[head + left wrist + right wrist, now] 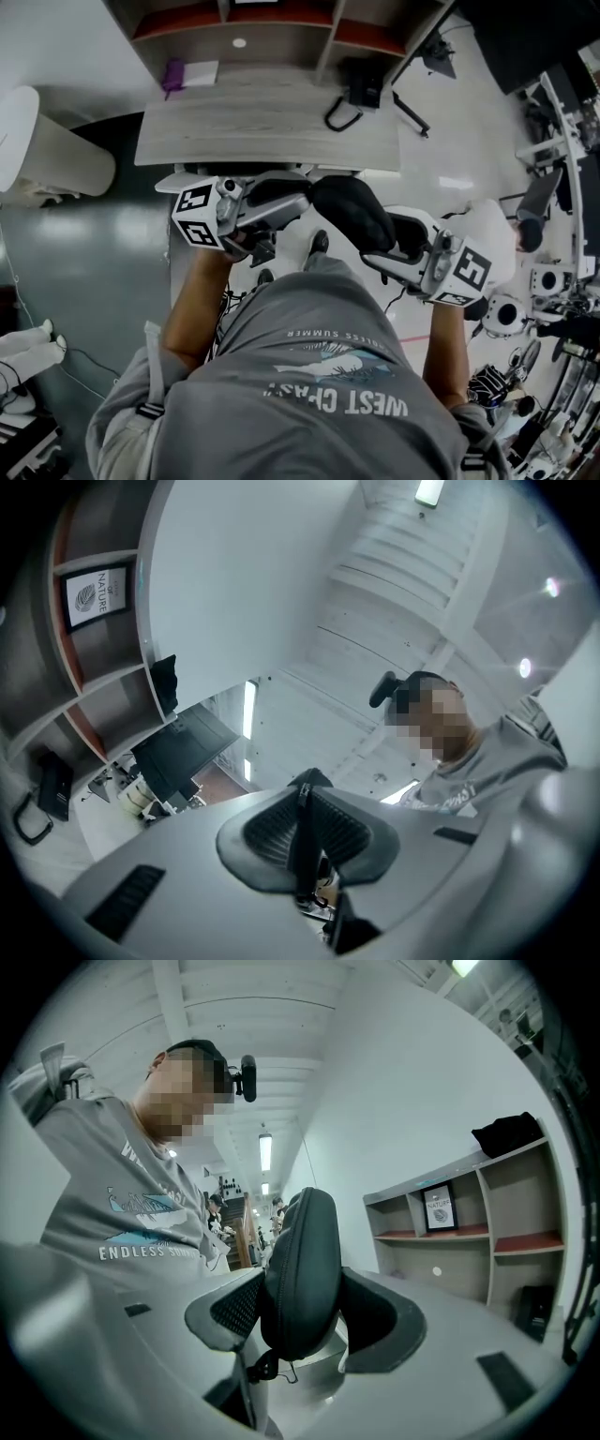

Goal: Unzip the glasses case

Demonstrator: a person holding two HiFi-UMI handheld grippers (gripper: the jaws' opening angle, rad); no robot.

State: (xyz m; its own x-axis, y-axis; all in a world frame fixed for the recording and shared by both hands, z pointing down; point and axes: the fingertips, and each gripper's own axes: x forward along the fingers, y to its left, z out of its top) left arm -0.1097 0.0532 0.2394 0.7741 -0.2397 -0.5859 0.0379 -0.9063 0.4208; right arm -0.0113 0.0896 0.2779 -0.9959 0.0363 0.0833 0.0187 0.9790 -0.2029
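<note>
In the head view a black glasses case [352, 211] is held in the air in front of the person's chest, between the two grippers. My right gripper [398, 242] is shut on it; in the right gripper view the rounded case [302, 1274] stands on edge between the pads [230, 1312], and a small loop hangs below it. My left gripper [302, 202] meets the case's left end. In the left gripper view its jaws [302, 808] are closed on a thin black zipper pull [302, 841], its metal end showing just above the pads [342, 832].
A grey wooden desk [267, 127] lies ahead, below the grippers, with a shelf unit [281, 28] behind it. A black device [361, 84] and a purple item [173, 73] rest at the desk's back. A white rounded object [47, 150] stands left; equipment clutters the right floor [544, 281].
</note>
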